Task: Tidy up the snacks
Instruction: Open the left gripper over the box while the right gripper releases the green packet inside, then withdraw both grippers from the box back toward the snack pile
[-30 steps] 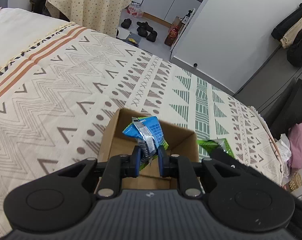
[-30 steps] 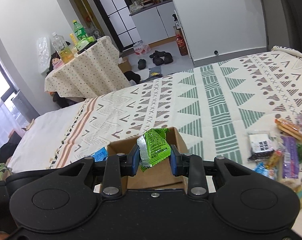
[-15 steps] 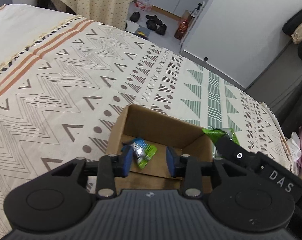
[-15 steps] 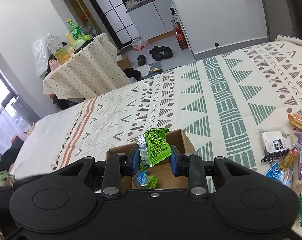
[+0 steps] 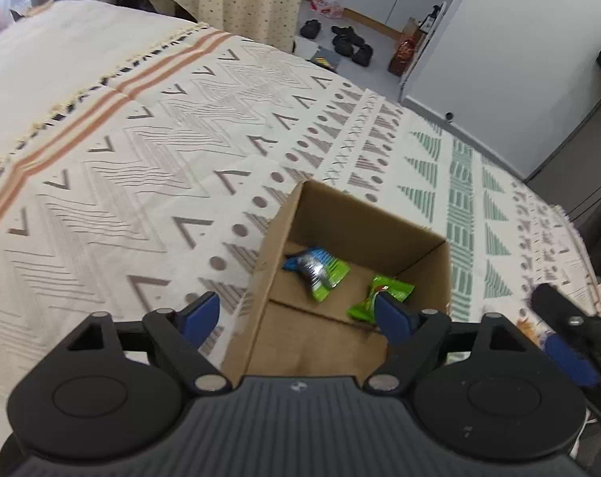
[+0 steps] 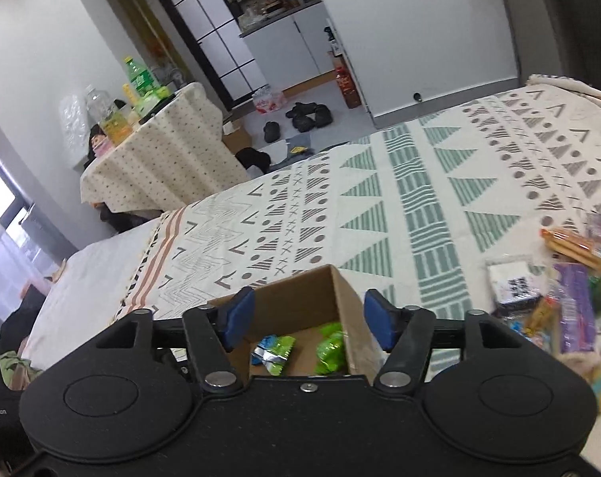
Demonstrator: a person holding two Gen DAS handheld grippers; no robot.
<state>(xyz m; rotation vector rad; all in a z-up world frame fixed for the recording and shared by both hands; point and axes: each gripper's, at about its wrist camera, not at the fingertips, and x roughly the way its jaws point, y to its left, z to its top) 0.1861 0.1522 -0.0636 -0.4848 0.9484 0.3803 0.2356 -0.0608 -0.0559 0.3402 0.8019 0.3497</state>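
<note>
While both jaws open, packets (image 5: 318,272) lie boxed (image 5: 340,206).

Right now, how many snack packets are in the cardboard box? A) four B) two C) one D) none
B: the left wrist view shows two on the floor of the cardboard box, a blue-and-green packet and a green packet beside it; both claws are opening with nothing between the pads.
</note>
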